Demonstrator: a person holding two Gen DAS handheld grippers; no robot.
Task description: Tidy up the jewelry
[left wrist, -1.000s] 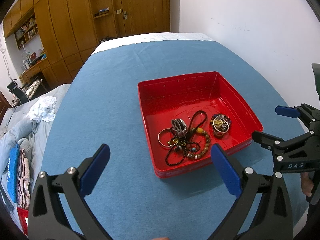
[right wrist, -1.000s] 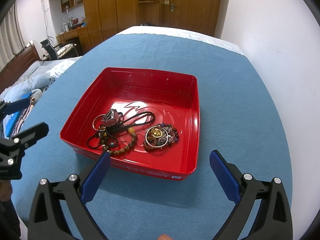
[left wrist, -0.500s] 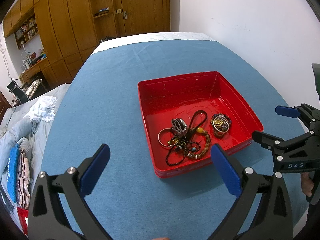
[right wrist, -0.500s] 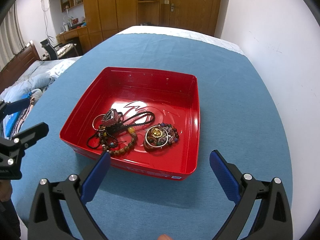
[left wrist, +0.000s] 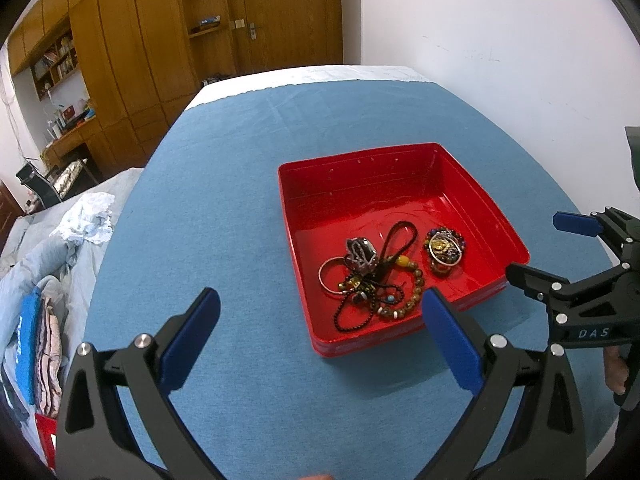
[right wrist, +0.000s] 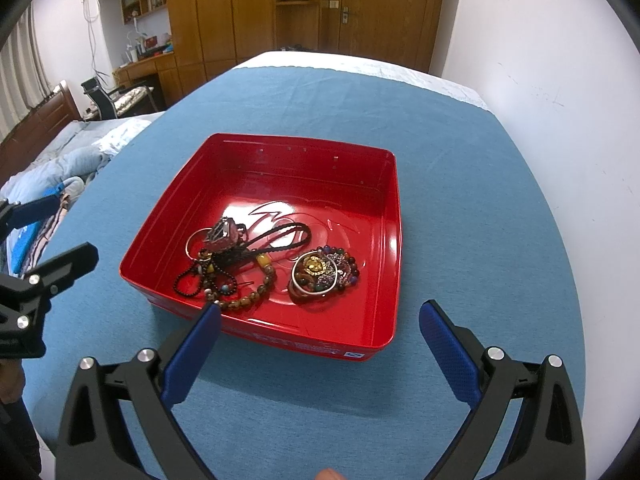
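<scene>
Jaws of both grippers gape empty (right gripper [left wrist: 576,248] marked "DAS") near red tray [right wrist: 394,240]

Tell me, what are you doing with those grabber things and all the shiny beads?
A person holds a hand-held gripper in each hand, getting ready to sort jewelry. The left hand-held gripper and the right hand-held gripper both hover open, holding nothing, just in front of a red tray on a blue cloth. In the tray lie a tangled pile of bead bracelets and a smaller bunch beside it. Nothing has been picked up yet.
</scene>
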